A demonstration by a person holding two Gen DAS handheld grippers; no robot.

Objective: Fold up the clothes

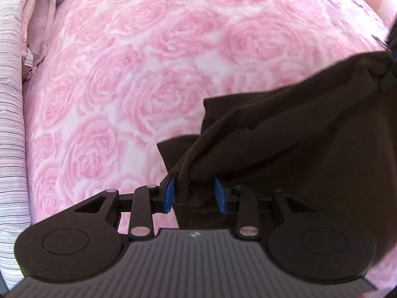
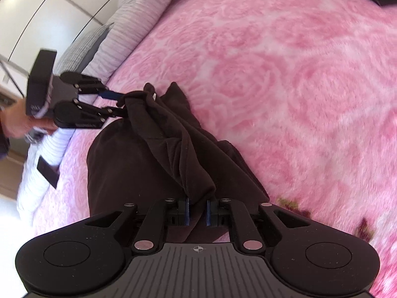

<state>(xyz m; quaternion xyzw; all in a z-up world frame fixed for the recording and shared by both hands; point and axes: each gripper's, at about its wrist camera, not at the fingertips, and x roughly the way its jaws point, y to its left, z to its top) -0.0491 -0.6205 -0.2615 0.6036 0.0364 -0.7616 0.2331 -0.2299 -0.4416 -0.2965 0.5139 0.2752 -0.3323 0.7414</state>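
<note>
Both wrist views close, downward, sharing garment (image 1: 285, 134)

The bed (image 2: 285, 79) is covered by a pink rose-patterned blanket (image 1: 148, 74), on which a dark brown garment (image 2: 139, 154) is partly spread.

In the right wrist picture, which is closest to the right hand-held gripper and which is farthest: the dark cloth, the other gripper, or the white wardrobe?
1. The dark cloth: pinched in the right hand-held gripper, bottom middle.
2. The left hand-held gripper: at the cloth's far end, to the left.
3. The white wardrobe: beyond the bed, top left corner.
</note>
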